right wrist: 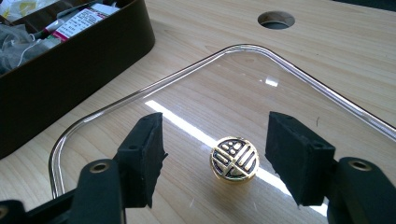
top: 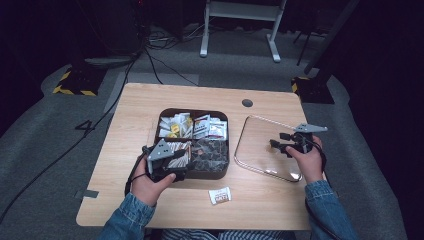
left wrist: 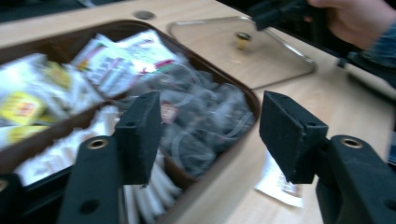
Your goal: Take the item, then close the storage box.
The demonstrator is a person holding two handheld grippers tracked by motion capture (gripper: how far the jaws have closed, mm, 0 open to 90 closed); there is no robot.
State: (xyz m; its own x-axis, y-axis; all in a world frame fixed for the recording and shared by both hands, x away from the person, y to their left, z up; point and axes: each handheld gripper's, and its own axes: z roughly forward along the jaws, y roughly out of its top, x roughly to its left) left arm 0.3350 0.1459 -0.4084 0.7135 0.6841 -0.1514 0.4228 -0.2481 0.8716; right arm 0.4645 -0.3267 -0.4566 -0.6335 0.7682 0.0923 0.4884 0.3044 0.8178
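A brown compartment tray point(top: 192, 110) sits mid-table, holding white sachets and dark tea bags. My left gripper point(top: 176, 161) is open over its front side. In the left gripper view its jaws point(left wrist: 210, 126) stand apart with nothing between them, above the dark tea bags point(left wrist: 205, 121) and the tray's rim point(left wrist: 224, 163). A clear glass lid point(top: 255, 135) lies flat to the right of the tray. My right gripper point(top: 278, 143) is open over the lid. Its jaws point(right wrist: 212, 140) stand either side of the gold knob point(right wrist: 233, 158) without touching it.
A loose white sachet point(top: 220, 195) lies on the wood near the front edge, below the tray. A round cable hole point(top: 247, 103) sits at the table's back. Cables and a desk frame point(top: 240, 30) are on the grey floor beyond.
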